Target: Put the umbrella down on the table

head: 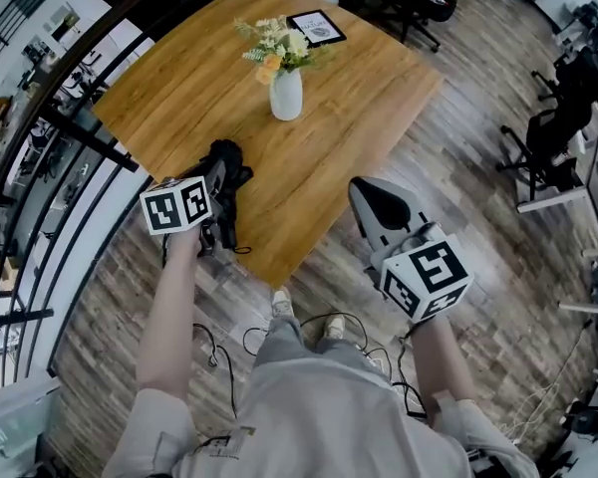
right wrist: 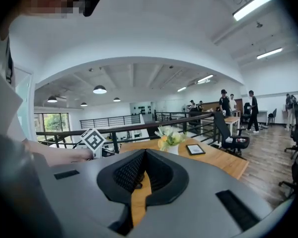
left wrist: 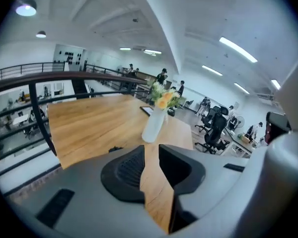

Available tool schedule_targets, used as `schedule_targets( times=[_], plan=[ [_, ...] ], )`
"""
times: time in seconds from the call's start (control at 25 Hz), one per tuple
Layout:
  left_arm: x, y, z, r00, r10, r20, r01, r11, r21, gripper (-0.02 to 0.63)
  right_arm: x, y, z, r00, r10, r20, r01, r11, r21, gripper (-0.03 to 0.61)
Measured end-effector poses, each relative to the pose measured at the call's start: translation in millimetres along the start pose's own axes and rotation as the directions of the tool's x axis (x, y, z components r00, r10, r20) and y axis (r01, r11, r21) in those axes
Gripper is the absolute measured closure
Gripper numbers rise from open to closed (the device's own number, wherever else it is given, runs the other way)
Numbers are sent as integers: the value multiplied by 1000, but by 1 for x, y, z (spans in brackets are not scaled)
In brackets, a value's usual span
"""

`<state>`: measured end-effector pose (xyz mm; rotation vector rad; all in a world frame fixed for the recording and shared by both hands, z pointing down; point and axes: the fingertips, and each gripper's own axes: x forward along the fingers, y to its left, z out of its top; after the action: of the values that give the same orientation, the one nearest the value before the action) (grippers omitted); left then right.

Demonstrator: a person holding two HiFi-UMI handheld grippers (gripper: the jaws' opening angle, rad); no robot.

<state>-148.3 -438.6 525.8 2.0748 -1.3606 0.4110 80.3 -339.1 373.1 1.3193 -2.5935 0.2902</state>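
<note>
Black folded umbrella (head: pixel 231 162), bunched w/ strap loose, lies on worktop (head: pixel 179 88) nr front edge, right by left tool (left wrist: pixel 151 148), jaws narrowly apart, empty; right tool (right wrist: pixel 145 152) closed, empty.

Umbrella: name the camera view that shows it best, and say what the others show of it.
The head view. It looks down on the folded black umbrella lying at the near edge of the wooden table, most of its length visible. The left gripper view shows only a small dark sliver at the table's edge, probably the umbrella. The right gripper view does not show it clearly.
</note>
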Motion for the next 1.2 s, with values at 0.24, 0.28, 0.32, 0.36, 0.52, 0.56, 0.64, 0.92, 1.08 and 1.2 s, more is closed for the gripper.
schedule_targets(
  times=[0.24,0.28,0.32,0.36,0.52,0.56,0.64,0.92,1.08,1.2],
  plan=[
    [-89,-82,74,975,-85,206,52,986,160,561,-62,15,70,986,-1,169,12,998,-65,551],
    [-102,-93,83,967,-95,235,53,982,182,566,-73,18,79,981,-2,192,16,997,-72,549],
    [-115,-104,89,960,-107,259,54,977,205,568,-84,21,87,977,0,214,17,997,-78,551],
    [-128,-115,94,953,-122,277,57,971,232,568,-96,25,95,972,5,235,16,996,-86,551],
    [-182,-163,111,917,-208,341,78,930,360,569,-138,43,125,953,20,303,20,991,-130,551],
    [-193,-175,113,906,-229,355,80,918,388,569,-148,46,130,948,20,317,26,990,-140,551],
    [-212,-196,114,883,-266,387,86,901,424,571,-166,50,136,941,21,337,37,986,-164,551],
    [-264,-245,111,817,-350,459,69,849,525,592,-201,65,139,940,41,339,49,967,-252,551],
    [-279,-253,105,791,-382,478,82,840,536,593,-205,74,135,944,50,328,42,963,-266,549],
    [-287,-253,97,773,-398,495,104,848,519,594,-203,83,127,952,59,301,29,960,-279,551]
  ],
)
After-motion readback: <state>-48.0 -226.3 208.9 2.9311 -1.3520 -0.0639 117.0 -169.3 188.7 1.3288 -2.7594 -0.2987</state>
